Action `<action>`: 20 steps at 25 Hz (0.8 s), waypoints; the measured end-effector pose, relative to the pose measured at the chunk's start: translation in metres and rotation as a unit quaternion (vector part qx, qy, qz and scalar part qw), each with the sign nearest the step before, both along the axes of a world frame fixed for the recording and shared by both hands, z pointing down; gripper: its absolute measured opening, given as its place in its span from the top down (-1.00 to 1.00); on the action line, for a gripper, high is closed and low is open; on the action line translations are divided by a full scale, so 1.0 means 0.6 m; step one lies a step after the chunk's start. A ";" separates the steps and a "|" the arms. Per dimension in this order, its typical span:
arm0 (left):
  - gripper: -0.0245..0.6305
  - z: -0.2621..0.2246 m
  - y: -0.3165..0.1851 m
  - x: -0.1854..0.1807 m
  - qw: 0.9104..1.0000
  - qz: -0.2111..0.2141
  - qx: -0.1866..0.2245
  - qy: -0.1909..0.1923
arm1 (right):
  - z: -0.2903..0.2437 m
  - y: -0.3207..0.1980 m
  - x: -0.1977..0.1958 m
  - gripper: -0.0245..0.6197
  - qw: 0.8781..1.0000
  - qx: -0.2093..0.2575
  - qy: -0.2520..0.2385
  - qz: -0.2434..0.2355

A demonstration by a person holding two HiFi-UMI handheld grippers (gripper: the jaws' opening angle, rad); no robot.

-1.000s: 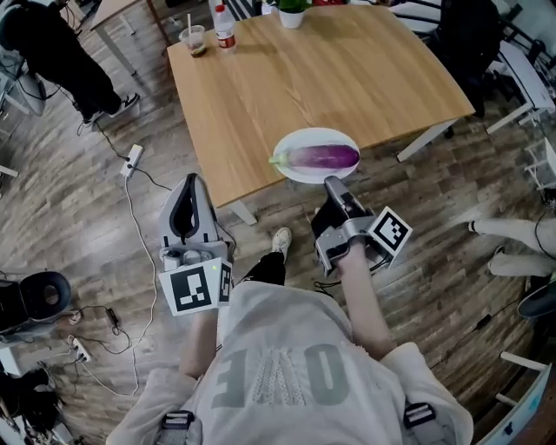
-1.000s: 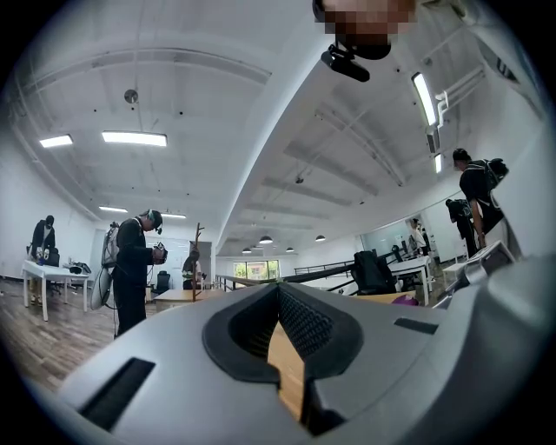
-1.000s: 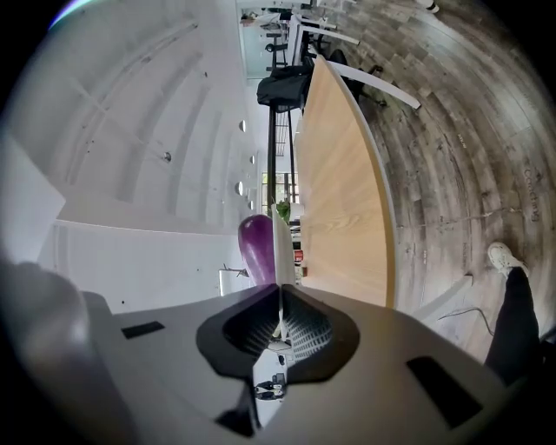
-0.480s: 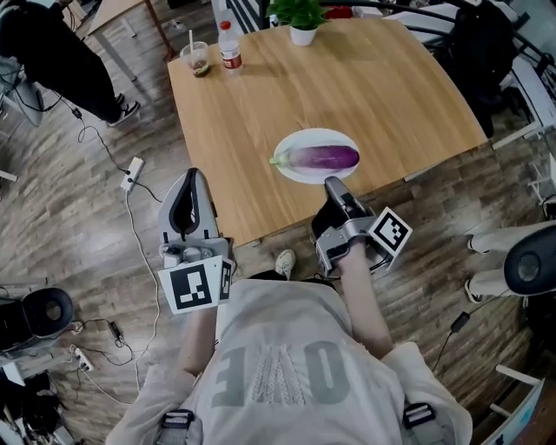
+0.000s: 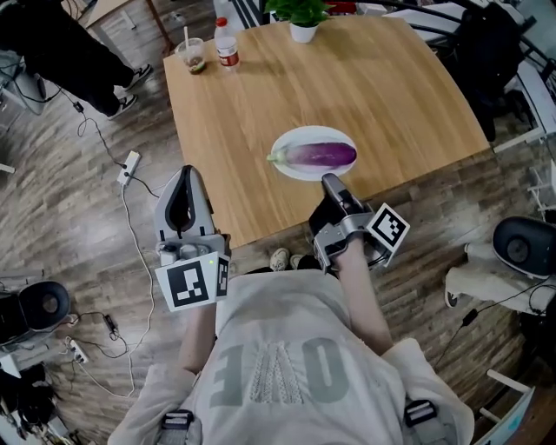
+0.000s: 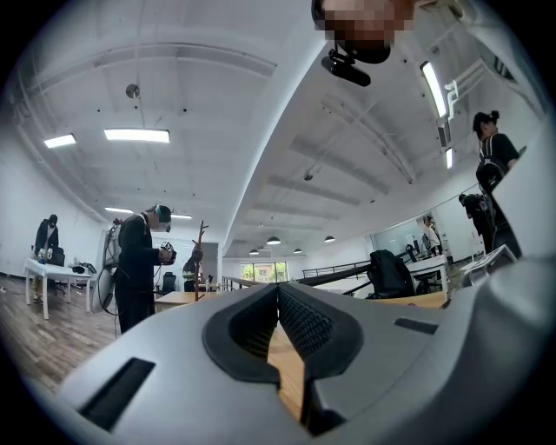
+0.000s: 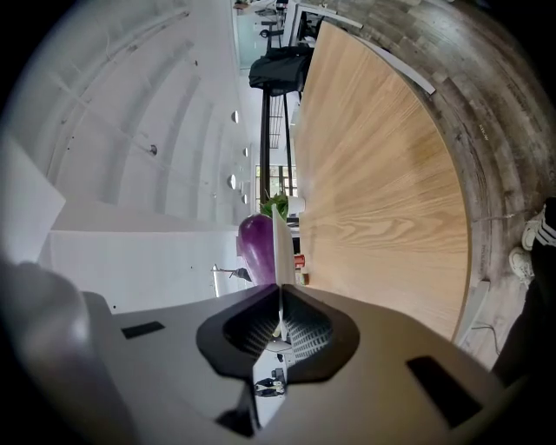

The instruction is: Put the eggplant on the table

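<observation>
Head view: beyond the right gripper (image 5: 331, 182), open table (image 5: 261, 113) runs to a cup (image 5: 193, 54), a bottle (image 5: 226, 43) and a plant (image 5: 302, 17) at the far edge. The left gripper (image 5: 184, 176) hangs to its left, by the table's side edge.

Left gripper view: the jaws are pressed together on nothing.

Right gripper view: the jaws pinch the plate (image 7: 280, 248) by its rim. The eggplant (image 7: 258, 248), glossy purple, lies on the plate just ahead of the tips.
</observation>
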State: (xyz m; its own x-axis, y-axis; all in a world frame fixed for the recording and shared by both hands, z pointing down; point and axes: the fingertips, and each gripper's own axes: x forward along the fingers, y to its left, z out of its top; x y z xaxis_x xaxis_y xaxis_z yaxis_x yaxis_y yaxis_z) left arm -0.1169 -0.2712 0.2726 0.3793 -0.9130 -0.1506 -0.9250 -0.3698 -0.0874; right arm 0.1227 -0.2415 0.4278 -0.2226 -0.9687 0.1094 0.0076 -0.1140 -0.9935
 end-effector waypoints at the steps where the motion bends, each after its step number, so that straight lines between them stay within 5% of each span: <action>1: 0.90 -0.002 0.000 0.003 1.000 -0.005 -0.001 0.002 | -0.001 -0.003 0.001 0.84 1.000 -0.002 0.000 -0.006; 20: 0.90 -0.005 -0.009 0.046 0.999 -0.043 -0.018 -0.013 | 0.057 -0.047 0.037 0.84 0.999 -0.012 0.023 -0.043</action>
State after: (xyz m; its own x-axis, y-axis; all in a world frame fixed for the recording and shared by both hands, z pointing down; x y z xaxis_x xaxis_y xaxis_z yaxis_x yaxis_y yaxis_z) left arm -0.0895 -0.2764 0.2694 0.3018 -0.9473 -0.1078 -0.9513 -0.2919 -0.0987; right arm 0.1448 -0.2694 0.4619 -0.2997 -0.9432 0.1435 -0.0487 -0.1351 -0.9896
